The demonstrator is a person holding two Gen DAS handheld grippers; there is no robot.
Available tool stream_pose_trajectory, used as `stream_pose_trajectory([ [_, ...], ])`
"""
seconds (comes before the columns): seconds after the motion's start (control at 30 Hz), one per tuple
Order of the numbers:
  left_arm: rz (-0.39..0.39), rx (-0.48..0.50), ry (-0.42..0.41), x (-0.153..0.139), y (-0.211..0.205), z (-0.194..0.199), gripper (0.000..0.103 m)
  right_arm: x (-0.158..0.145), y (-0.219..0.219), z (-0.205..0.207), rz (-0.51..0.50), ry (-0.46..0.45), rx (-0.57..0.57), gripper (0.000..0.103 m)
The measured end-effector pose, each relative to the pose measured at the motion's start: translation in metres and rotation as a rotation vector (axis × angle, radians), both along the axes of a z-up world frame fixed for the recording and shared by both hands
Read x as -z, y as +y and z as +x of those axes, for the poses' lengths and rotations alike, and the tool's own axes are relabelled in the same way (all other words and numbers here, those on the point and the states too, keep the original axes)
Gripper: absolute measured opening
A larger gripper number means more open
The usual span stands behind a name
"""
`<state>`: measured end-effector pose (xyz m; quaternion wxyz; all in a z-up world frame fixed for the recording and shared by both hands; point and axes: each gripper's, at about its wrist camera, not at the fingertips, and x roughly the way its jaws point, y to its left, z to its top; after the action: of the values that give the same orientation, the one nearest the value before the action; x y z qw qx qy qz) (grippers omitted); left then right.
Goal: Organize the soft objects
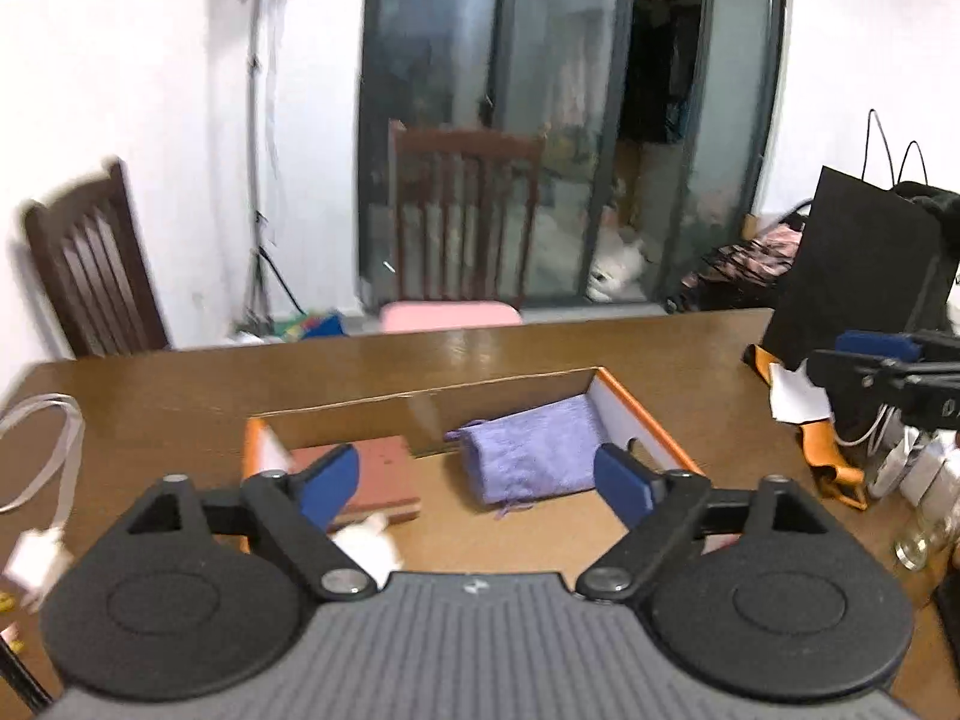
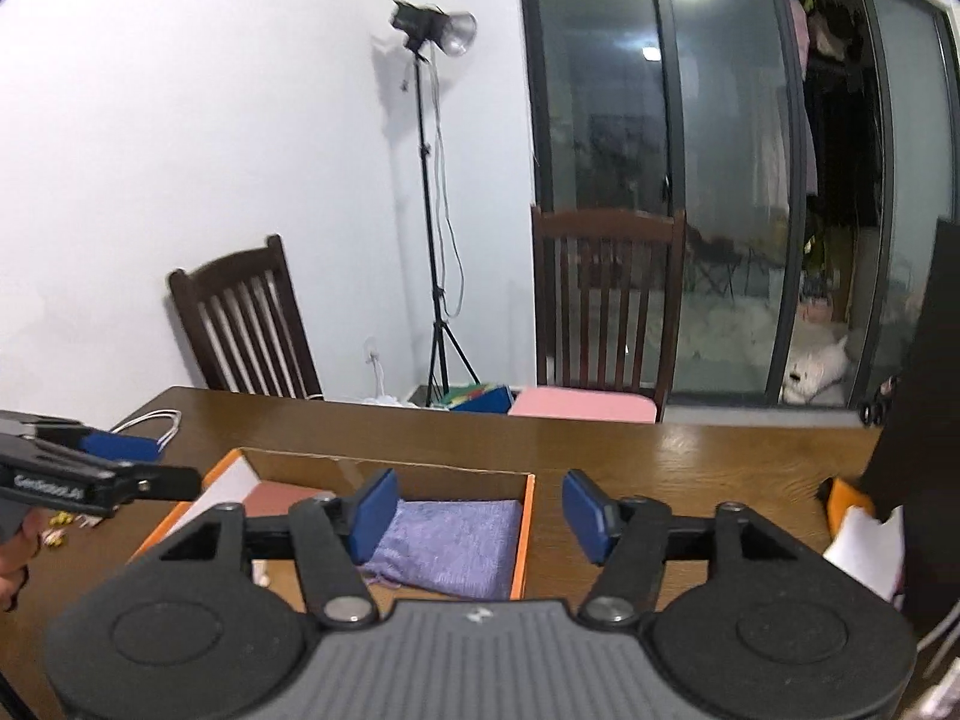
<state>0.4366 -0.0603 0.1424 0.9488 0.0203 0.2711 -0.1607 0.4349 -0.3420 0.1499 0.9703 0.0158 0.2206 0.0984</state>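
Note:
A purple soft pouch [image 1: 534, 456] lies inside an open cardboard box with an orange rim [image 1: 654, 426] on the wooden table. Beside it on the left in the box lies a flat reddish-brown item [image 1: 378, 468], with a small white thing [image 1: 366, 546] near its front corner. My left gripper [image 1: 477, 489] hangs above the box, open and empty. My right gripper [image 2: 480, 516] is open too, above the box's right wall [image 2: 528, 534], nothing between its pads; the purple pouch [image 2: 450, 546] lies below its left finger. Each gripper shows in the other's view: right gripper [image 1: 852, 357], left gripper [image 2: 156, 468].
A black paper bag [image 1: 858, 264], orange and white scraps [image 1: 798, 396] and glass jars [image 1: 918, 528] crowd the table's right end. A white cord [image 1: 48, 444] lies at the left. Two wooden chairs [image 2: 606, 294] and a light stand [image 2: 429, 210] stand behind the table.

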Motion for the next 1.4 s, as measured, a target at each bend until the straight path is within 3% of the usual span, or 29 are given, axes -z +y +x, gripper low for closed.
stream_pose_trajectory([
  [0.23, 0.015, -0.074, -0.2, 0.009, 0.015, -0.127, 0.103, 0.016, 0.012, -0.096, -0.032, -0.102, -0.049, 0.078],
  [0.37, 0.023, -0.107, -0.27, 0.029, 0.021, -0.192, 0.103, 0.039, 0.022, -0.154, -0.033, -0.144, -0.083, 0.081],
  [0.5, 0.003, -0.139, -0.25, 0.06, 0.028, -0.237, 0.103, 0.069, 0.03, -0.202, -0.008, -0.173, -0.155, 0.089],
  [0.63, -0.016, -0.207, -0.175, 0.093, 0.043, -0.273, 0.103, 0.112, 0.037, -0.237, 0.029, -0.117, -0.144, 0.089],
  [0.77, 0.0, -0.221, -0.1, 0.11, 0.052, -0.282, 0.103, 0.145, 0.034, -0.25, 0.13, -0.016, -0.14, 0.089],
  [0.93, -0.017, -0.238, -0.084, 0.114, 0.057, -0.274, 0.103, 0.15, 0.037, -0.246, 0.116, 0.002, -0.109, 0.088],
  [1.1, -0.023, -0.187, -0.041, 0.124, 0.043, -0.254, 0.103, 0.153, 0.04, -0.236, 0.103, 0.017, -0.11, 0.086],
  [1.17, -0.02, -0.165, -0.048, 0.128, 0.034, -0.247, 0.101, 0.157, 0.043, -0.225, 0.087, 0.036, -0.106, 0.081],
  [1.27, -0.013, -0.111, -0.031, 0.134, 0.017, -0.229, 0.081, 0.162, 0.046, -0.207, 0.074, 0.075, -0.101, 0.073],
  [1.33, -0.026, -0.059, 0.016, 0.139, 0.008, -0.214, 0.065, 0.165, 0.047, -0.197, 0.068, 0.091, -0.1, 0.068],
  [1.4, -0.033, -0.03, 0.072, 0.144, 0.001, -0.198, 0.056, 0.168, 0.049, -0.186, 0.065, 0.109, -0.101, 0.065],
])
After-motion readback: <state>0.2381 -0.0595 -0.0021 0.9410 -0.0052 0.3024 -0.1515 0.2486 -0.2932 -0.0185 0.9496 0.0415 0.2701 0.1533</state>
